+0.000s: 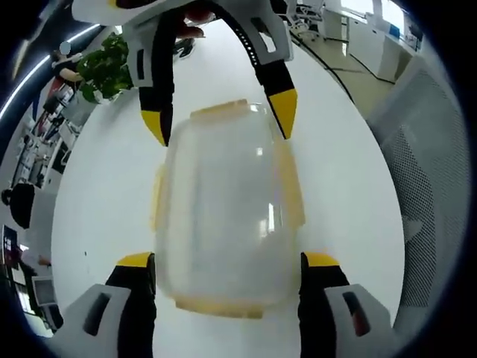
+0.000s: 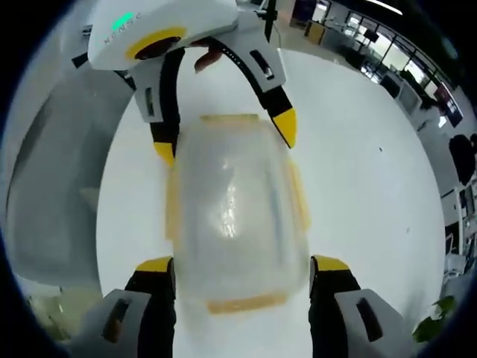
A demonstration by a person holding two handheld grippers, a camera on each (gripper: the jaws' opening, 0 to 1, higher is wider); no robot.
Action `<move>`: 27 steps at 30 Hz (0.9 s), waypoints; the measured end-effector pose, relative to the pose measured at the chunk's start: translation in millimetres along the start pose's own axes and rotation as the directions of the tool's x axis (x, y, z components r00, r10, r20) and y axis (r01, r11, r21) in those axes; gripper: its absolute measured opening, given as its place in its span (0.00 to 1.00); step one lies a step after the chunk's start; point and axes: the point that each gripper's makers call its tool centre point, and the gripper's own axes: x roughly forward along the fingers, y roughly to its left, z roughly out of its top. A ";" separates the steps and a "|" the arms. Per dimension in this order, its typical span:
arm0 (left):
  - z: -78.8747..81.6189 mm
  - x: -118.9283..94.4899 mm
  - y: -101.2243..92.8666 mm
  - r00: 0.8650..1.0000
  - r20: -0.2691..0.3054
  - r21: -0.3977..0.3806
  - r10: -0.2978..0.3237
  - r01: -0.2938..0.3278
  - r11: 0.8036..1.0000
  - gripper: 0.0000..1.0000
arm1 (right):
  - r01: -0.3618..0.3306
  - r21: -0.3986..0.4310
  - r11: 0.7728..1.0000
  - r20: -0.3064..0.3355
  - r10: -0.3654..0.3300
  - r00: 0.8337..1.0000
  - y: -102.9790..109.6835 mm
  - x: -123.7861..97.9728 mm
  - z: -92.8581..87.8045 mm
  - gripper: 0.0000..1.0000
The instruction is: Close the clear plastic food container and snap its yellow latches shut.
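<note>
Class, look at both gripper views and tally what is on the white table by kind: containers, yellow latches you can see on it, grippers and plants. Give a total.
Clear plastic containers: 1
Yellow latches on it: 4
Grippers: 2, the left gripper and the right gripper, one at each end of the container
Potted plants: 1
Total: 8

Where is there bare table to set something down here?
Bare white table lies along both long sides of the container, out to the plant. Crowded at both short ends: left gripper and right gripper straddle them.
</note>
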 end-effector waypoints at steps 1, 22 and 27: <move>0.0 0.1 0.0 1.000 0.000 0.000 0.000 0.000 1.000 0.78 | -0.001 0.000 1.000 0.000 0.001 1.000 0.2 0.0 0.1 0.73; -13.8 -11.1 -12.6 1.000 0.028 0.001 -0.004 0.004 1.000 0.78 | -0.010 0.011 1.000 0.005 0.010 1.000 16.5 4.6 17.1 0.73; -19.8 -14.5 -15.2 1.000 0.023 0.006 -0.008 0.008 1.000 0.78 | -0.012 0.012 1.000 -0.002 0.012 1.000 20.3 7.6 23.3 0.73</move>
